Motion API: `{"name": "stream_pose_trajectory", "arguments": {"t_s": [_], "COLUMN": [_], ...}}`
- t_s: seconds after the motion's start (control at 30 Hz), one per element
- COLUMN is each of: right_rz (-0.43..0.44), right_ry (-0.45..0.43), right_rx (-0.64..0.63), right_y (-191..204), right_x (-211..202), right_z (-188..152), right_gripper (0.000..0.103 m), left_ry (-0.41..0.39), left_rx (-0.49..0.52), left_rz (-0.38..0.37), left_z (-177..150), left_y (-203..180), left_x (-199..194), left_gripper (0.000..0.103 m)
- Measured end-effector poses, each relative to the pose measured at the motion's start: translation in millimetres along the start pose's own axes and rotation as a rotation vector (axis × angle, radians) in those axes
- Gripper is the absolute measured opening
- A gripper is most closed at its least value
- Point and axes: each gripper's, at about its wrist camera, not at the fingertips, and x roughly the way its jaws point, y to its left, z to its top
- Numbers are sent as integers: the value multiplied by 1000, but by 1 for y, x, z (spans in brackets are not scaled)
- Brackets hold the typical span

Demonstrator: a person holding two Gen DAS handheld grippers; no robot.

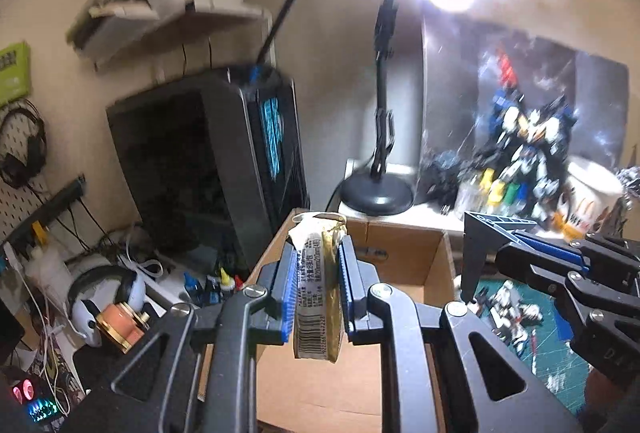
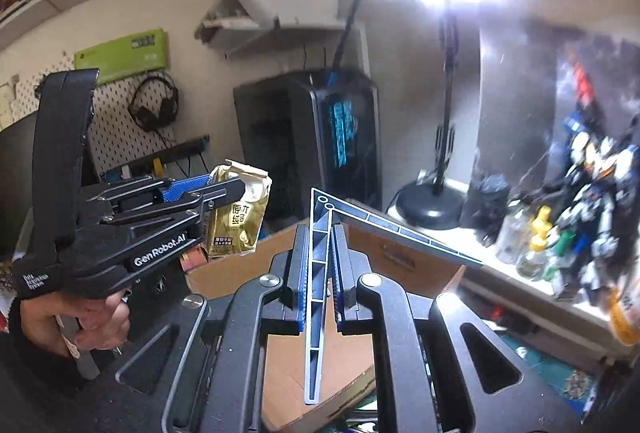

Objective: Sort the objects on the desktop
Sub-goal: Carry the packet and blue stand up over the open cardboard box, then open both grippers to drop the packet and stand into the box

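Left tool [image 1: 318, 287] is pinching soft, light gold tissue pack [image 1: 318, 289] mid-body over cardboard box [image 1: 404, 265]; right tool [image 2: 322, 265] is clamping stiff, light blue triangular bracket [image 2: 318, 273] along one leg.

Left gripper [image 1: 318, 289] is up and level, blue pads [image 1: 291, 285] squeezed tight on a gold packet [image 1: 318, 297]. Right gripper [image 2: 321, 269] sits at its three o'clock, fingers clamped on a blue bracket [image 2: 318, 293]. A bare left hand [image 2: 86, 325] grips the handle.
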Motion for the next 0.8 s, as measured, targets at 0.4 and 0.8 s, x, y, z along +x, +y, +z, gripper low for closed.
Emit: {"name": "stream_pose_trajectory", "arguments": {"t_s": [0.4,0.8], "right_rz": [47,85], "right_ry": [339,527], "right_rx": [134,106], "right_y": [-56,-59], "right_x": [157,193], "right_z": [-32,-60], "right_gripper": [10,27], "left_ry": [370,537], "left_rx": [22,67], "left_rz": [-22,-28], "left_z": [-17,-40], "left_y": [14,15], "left_x": [140,177], "left_gripper": [19,21]}}
